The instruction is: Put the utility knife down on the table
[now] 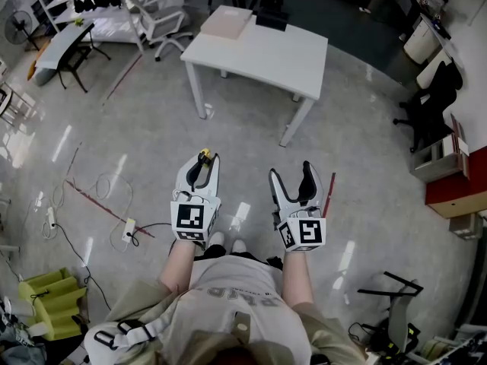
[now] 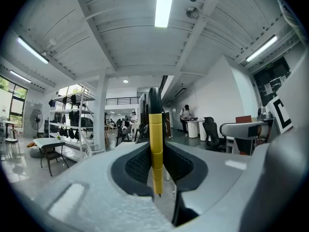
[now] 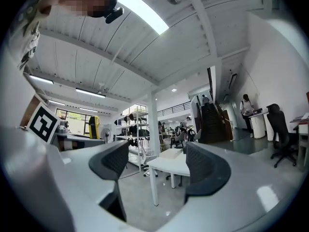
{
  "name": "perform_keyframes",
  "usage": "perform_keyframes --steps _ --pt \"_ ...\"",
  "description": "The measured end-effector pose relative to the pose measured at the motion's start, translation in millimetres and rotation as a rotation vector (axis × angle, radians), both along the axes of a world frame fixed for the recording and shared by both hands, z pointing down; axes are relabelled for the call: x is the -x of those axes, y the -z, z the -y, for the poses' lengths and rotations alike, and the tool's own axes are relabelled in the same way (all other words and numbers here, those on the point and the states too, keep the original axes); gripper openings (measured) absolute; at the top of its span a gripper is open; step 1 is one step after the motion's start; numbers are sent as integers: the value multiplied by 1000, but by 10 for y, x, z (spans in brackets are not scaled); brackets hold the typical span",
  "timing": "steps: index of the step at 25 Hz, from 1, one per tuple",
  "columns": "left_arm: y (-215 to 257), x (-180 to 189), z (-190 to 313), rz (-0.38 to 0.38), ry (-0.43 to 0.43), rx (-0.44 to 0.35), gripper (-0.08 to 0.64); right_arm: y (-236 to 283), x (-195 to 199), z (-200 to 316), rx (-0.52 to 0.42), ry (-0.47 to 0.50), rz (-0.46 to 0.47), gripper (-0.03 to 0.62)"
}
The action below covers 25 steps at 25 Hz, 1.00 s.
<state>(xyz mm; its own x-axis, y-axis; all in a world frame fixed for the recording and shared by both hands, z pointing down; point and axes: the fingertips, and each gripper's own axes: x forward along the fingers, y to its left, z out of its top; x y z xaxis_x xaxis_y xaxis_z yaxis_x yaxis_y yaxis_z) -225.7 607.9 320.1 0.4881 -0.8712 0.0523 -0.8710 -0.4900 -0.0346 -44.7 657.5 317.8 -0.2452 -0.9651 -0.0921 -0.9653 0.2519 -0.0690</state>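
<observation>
One utility knife, two grippers, one white table.
The two are one left gripper and one right gripper; the table bears one flat box; the floor holds one white office chair and one black office chair.

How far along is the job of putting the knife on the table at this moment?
Done: the left gripper is shut on the knife.
In hand: the knife is held above the floor, and the table stands ahead, not yet reached.
Left: go to the table, lay the knife on it and let go.
The right gripper is open and empty.
</observation>
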Motion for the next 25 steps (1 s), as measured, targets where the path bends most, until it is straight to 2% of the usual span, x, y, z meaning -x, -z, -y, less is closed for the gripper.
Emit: perform_keyframes --steps 7,14,19,25 --pt "0 -267 1 -6 -6 8 67 -13 -278 -18 7 2 11 348" --pt "-115 -359 186 -2 -1 44 67 -119 -459 132 38 -7 9 348" --pt "-269 -428 541 -7 -29 56 67 -291 -520 469 63 -22 26 348" --pt "-244 -522 1300 -20 -78 50 67 -284 -566 1140 60 -64 11 348"
